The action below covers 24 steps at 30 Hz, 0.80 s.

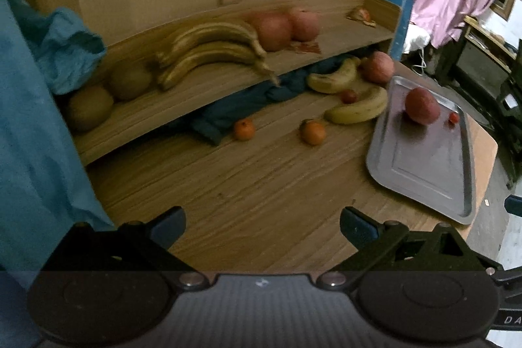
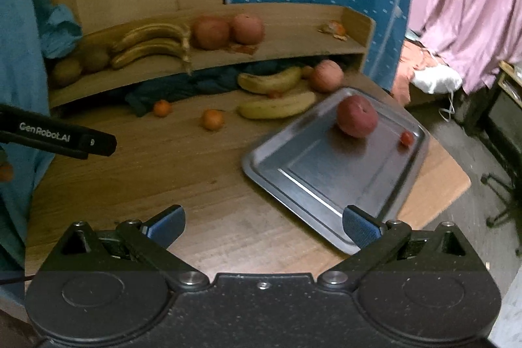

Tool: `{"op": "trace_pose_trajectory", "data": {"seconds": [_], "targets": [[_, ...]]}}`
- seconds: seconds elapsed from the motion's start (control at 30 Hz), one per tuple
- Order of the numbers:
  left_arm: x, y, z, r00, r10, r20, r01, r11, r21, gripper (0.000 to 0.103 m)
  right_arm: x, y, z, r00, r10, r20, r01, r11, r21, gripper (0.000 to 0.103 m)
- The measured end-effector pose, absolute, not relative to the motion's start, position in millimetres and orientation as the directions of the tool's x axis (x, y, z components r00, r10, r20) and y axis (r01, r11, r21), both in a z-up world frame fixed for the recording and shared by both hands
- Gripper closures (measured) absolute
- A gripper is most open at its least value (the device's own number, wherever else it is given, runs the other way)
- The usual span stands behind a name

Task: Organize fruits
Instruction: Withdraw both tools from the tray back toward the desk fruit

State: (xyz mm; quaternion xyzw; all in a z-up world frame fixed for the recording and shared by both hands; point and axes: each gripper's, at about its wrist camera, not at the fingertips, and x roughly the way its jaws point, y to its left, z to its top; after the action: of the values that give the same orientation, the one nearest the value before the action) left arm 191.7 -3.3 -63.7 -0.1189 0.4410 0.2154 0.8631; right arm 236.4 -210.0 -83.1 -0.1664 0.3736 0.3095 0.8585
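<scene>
Nearest the lens, the right gripper (image 2: pixel 263 225) hung with its blue-padded fingers (image 2: pixel 169 222) spread wide and holding nothing, poised over the near edge of the bench (image 2: pixel 137 185) just beside the near corner of the metal tray (image 2: pixel 326 201). The left gripper (image 1: pixel 262 225) was likewise wide apart and empty, above bare wood further toward the bench's left side.

The tray lay at the right edge of the bench and carried a red apple (image 2: pixel 357 116) and a small red fruit (image 2: pixel 406 138) near its far rim. Loose fruit waited on the bench: two oranges (image 2: pixel 212 119) mid-bench, two bananas (image 2: pixel 277 108) just beyond them, and another apple (image 2: pixel 325 76) at the back by the shelf. The shelf (image 2: pixel 293 49) above held bananas, apples and brownish round fruits.

The next pick was probably the closest orange. It looked round and prone to roll, so the fingers should come down straddling its widest part, close gently, and lift before carrying it to the tray's open near half, clear of the apple there.
</scene>
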Motion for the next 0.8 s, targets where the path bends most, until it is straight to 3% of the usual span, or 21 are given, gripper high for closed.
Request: {"op": "trace_pose_trajectory", "data": {"seconds": [0.5, 0.8], "targets": [[203, 23, -72, 0.467, 0.327, -0.821, -0.595, 0.804, -0.018, 0.0, 278, -180, -88, 0.505, 0.477, -0.72, -0.743, 0.665, -0.081, 0.001], [233, 37, -89, 0.398, 0.342, -0.852, -0.66, 0.751, -0.007, 0.0, 315, -158, -109, 0.407, 0.491, -0.77, -0.822, 0.564, -0.074, 0.001]]}}
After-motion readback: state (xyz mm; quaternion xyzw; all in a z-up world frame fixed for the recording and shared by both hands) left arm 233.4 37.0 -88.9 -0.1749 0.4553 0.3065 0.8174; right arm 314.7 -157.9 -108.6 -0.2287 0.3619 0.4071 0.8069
